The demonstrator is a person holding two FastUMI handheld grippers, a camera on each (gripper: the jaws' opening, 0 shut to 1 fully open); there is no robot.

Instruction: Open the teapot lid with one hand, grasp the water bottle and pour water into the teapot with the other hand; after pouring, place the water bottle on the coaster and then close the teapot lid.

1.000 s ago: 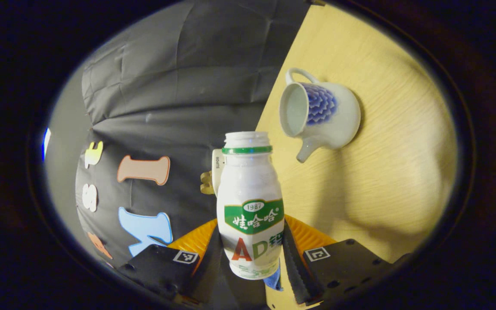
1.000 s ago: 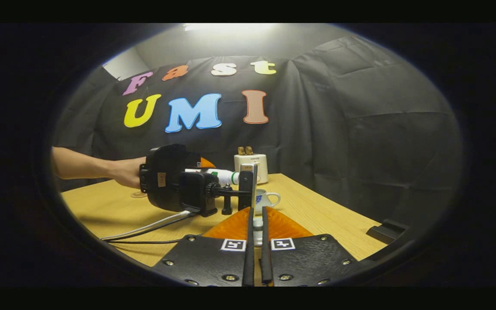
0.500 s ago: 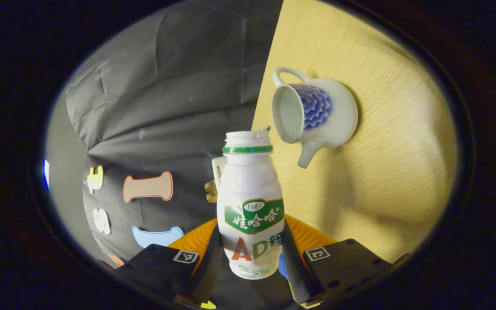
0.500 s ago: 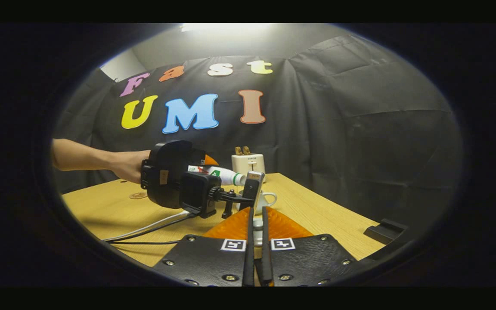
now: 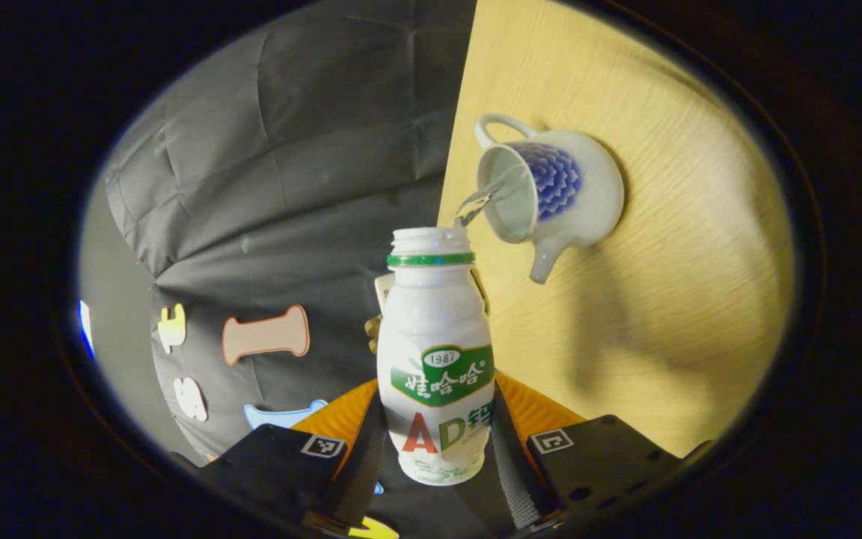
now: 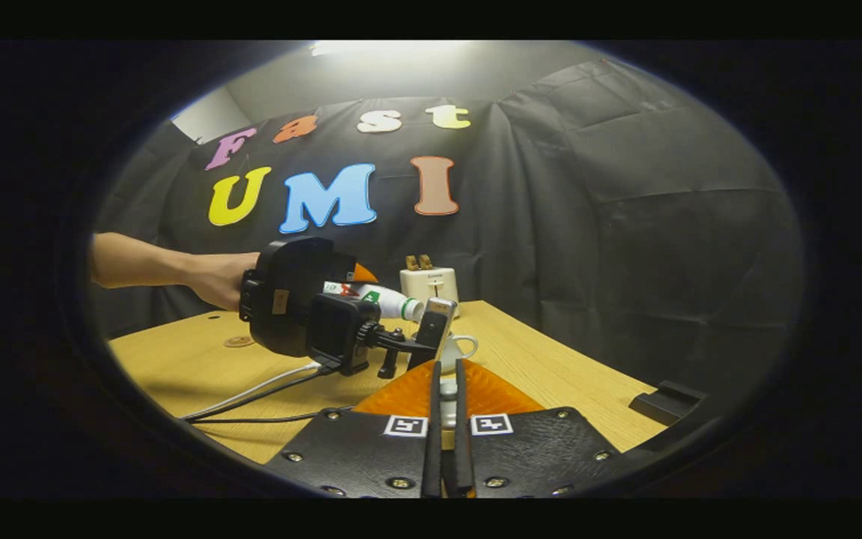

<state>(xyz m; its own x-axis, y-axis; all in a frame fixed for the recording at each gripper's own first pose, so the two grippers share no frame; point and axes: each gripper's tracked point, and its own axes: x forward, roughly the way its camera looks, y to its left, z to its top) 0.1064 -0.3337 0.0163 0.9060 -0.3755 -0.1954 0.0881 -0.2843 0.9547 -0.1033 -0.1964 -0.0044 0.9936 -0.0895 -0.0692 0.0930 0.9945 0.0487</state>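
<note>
Bottle (image 5: 435,359) between left gripper (image 5: 435,449) fingers (image 5: 509,464), tilted teapotward (image 5: 551,191)

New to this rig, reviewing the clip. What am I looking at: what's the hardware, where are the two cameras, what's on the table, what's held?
There is no robot arm. A person holds a two-finger gripper in each hand, and a fisheye camera on each one looks forward along its fingers.

In the left gripper view, the left gripper clamps a white water bottle, tipped so that water streams from its mouth into the open teapot on the wooden table.

In the right gripper view, the right gripper is low in front, its fingers closed on something small and pale, probably the teapot lid. Beyond it, a hand holds the left gripper with the bottle. A white toaster and a round coaster are also on the table.
</note>
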